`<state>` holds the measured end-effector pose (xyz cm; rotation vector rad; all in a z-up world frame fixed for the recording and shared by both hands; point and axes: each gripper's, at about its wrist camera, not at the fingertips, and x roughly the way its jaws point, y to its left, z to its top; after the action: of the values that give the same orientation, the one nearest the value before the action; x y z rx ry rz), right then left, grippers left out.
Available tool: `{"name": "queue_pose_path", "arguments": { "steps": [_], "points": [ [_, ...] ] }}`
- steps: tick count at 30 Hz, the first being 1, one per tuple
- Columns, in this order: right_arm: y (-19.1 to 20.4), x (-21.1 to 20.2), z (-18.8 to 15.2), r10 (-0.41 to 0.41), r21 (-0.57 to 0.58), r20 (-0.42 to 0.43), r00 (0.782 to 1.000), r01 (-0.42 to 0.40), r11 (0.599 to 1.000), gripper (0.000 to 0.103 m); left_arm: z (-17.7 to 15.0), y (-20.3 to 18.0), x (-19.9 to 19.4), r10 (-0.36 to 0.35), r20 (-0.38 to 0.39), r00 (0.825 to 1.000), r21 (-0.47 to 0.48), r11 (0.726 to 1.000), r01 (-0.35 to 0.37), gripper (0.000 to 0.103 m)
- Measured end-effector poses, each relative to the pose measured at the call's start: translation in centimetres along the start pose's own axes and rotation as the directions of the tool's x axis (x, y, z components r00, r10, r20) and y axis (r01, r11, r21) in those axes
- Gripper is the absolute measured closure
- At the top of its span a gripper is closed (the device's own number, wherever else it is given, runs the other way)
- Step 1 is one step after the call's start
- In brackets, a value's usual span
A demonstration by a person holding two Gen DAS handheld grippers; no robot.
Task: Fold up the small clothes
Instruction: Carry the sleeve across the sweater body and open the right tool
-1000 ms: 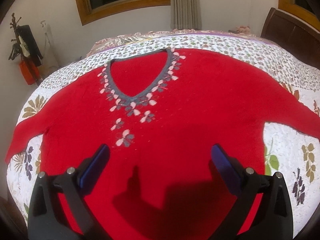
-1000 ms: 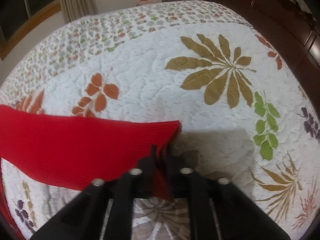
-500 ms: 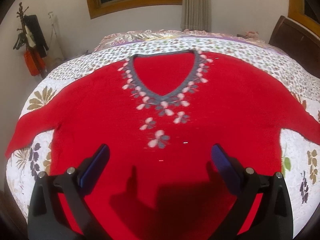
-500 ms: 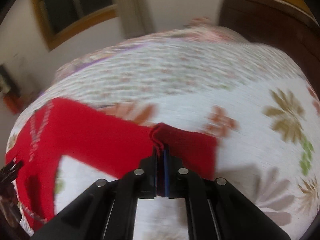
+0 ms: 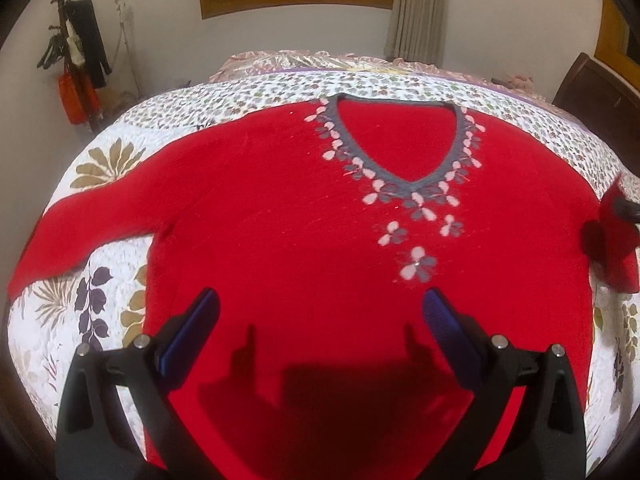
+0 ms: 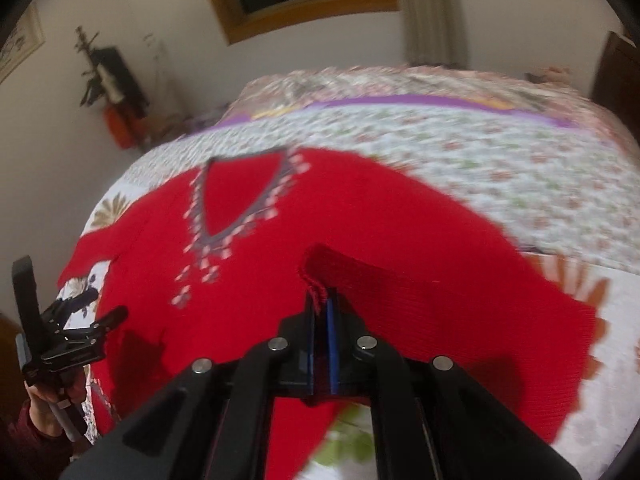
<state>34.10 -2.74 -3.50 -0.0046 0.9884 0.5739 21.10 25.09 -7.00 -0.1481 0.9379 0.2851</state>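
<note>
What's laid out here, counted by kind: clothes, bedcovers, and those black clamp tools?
Red sweater: 1
Floral quilt: 1
Clamp tools: 2, the left gripper open above the sweater, the right gripper pinching its sleeve
Total: 4

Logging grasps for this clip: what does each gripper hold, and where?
Right gripper pinches the red sweater by its sleeve cuff. Left gripper is open, holding nothing.

Matt red knit sweater [image 5: 304, 216] on the stitched, quilted cloth bedspread [image 5: 120, 280], matt black plastic tool [image 6: 322, 308], varnished wood window frame [image 5: 296, 2]
</note>
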Motion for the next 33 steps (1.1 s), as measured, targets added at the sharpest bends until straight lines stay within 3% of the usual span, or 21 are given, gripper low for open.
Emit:
{"name": "queue_pose_path", "arguments": {
  "steps": [4, 8, 9, 10, 11, 14, 17, 21, 25, 27, 28, 30, 33],
  "points": [
    [2.5, 4.2, -0.8, 0.007, -0.033, -0.075, 0.997, -0.01, 0.999, 0.097, -0.2, 0.3, 0.3, -0.014, -0.007, 1.0, -0.009, 1.0, 0.014, 0.003],
    [2.5, 6.0, -1.8, 0.05, -0.014, -0.122, 0.991, -0.052, 0.999, 0.085, 0.0, -0.2, 0.6, -0.041, -0.017, 0.999, -0.012, 0.999, 0.041, 0.003],
    [2.2, 5.7, -1.9, 0.054, -0.014, -0.116, 0.992, -0.056, 0.998, 0.084, 0.0, -0.5, 0.7, -0.052, -0.019, 0.998, -0.01, 0.999, 0.051, 0.003],
    [2.0, 5.2, -2.0, 0.058, -0.012, -0.105, 0.993, -0.059, 0.998, 0.072, 0.0, -0.9, 0.8, -0.063, -0.02, 0.998, -0.008, 0.998, 0.063, 0.003],
    [1.6, 4.4, -2.1, 0.061, -0.004, -0.087, 0.994, -0.062, 0.998, 0.066, 0.1, -1.6, 0.9, -0.076, -0.022, 0.997, -0.004, 0.997, 0.076, 0.003],
    [-0.5, 1.3, -2.1, 0.084, 0.042, -0.025, 0.996, -0.083, 0.996, 0.065, 0.3, -3.7, 1.2, -0.137, -0.038, 0.99, 0.002, 0.991, 0.137, 0.004],
    [-3.5, -1.7, -2.6, 0.012, 0.085, 0.016, 1.0, -0.013, 0.996, 0.065, 0.8, -7.4, 1.5, -0.235, -0.067, 0.97, 0.015, 0.972, 0.236, 0.004],
    [-7.6, -4.4, -4.3, -0.07, 0.148, 0.025, 0.997, 0.065, 0.987, 0.065, 1.2, -12.4, 2.6, -0.313, -0.116, 0.943, 0.057, 0.945, 0.321, 0.004],
    [-10.3, -5.8, -6.3, -0.107, 0.185, 0.02, 0.994, 0.102, 0.977, 0.065, 1.4, -17.1, 4.9, -0.33, -0.187, 0.925, 0.098, 0.931, 0.352, 0.004],
    [-11.1, -6.2, -7.2, -0.118, 0.189, 0.019, 0.993, 0.112, 0.975, 0.065, 1.3, -18.4, 6.0, -0.327, -0.21, 0.921, 0.09, 0.932, 0.351, 0.015],
    [-11.4, -6.3, -7.5, -0.122, 0.19, 0.018, 0.992, 0.116, 0.975, 0.065, 1.3, -18.7, 6.2, -0.319, -0.216, 0.923, 0.088, 0.935, 0.344, 0.027],
    [-11.9, -6.3, -8.4, -0.138, 0.187, 0.018, 0.99, 0.132, 0.973, 0.065, 1.4, -19.6, 6.4, -0.3, -0.2, 0.933, 0.094, 0.942, 0.323, 0.029],
    [-12.3, -6.2, -9.2, -0.139, 0.19, 0.017, 0.99, 0.134, 0.973, 0.065, 1.6, -20.5, 6.0, -0.298, -0.196, 0.934, 0.103, 0.941, 0.322, 0.051]
  ]
}}
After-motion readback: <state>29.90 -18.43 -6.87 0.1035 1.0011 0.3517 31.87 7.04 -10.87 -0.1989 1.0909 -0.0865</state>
